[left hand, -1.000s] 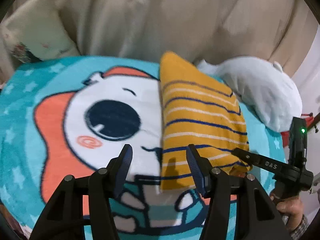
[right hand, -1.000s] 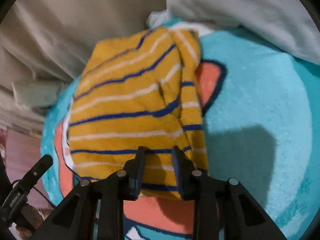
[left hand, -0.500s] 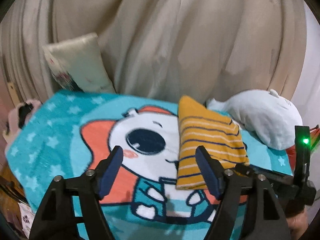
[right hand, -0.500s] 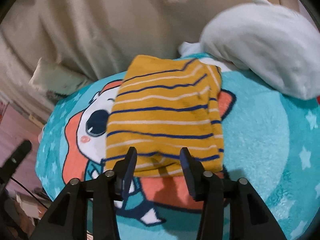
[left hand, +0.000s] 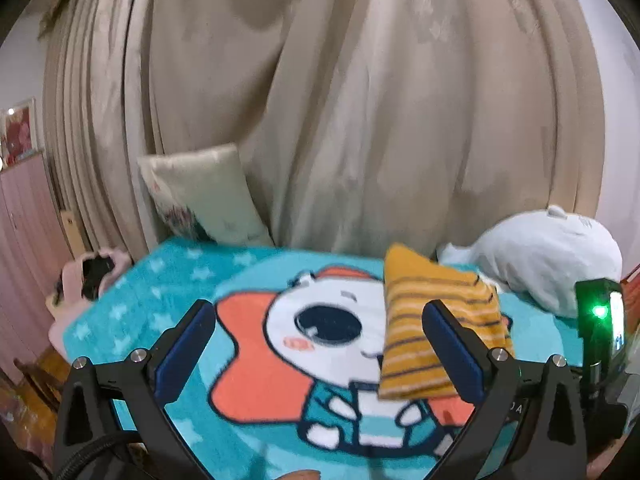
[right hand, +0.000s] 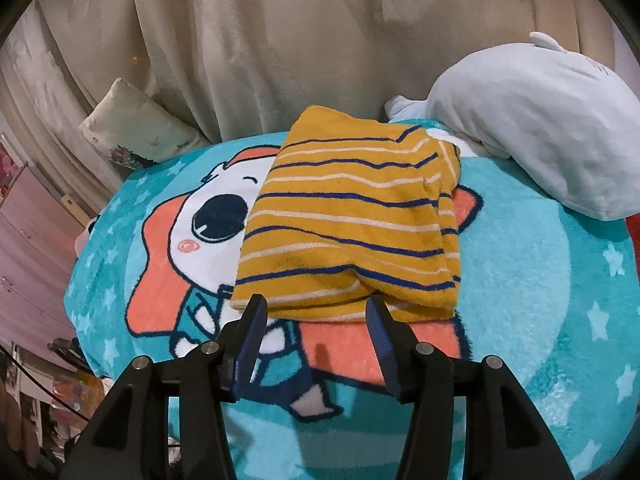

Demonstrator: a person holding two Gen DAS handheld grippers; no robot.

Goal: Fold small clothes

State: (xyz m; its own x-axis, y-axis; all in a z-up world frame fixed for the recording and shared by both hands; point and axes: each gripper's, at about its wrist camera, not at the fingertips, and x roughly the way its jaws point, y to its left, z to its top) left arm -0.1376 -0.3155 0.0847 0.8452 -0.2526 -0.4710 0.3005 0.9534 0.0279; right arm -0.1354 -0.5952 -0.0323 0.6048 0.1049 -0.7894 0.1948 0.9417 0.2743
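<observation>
Your mustard-yellow garment (right hand: pixel 352 224) with navy and white stripes lies folded into a compact rectangle, flat on the teal cartoon blanket (right hand: pixel 520 300). Its layered edges stack along the right side, far corner just beside the white plush (right hand: pixel 532 128).

Beige curtains (left hand: pixel 360 120) hang in heavy folds across the back; a pale cushion (left hand: pixel 200 196) leans against them; a pink panelled wall (left hand: pixel 20 248) stands at the left; a framed picture (left hand: pixel 16 132) hangs above it.
</observation>
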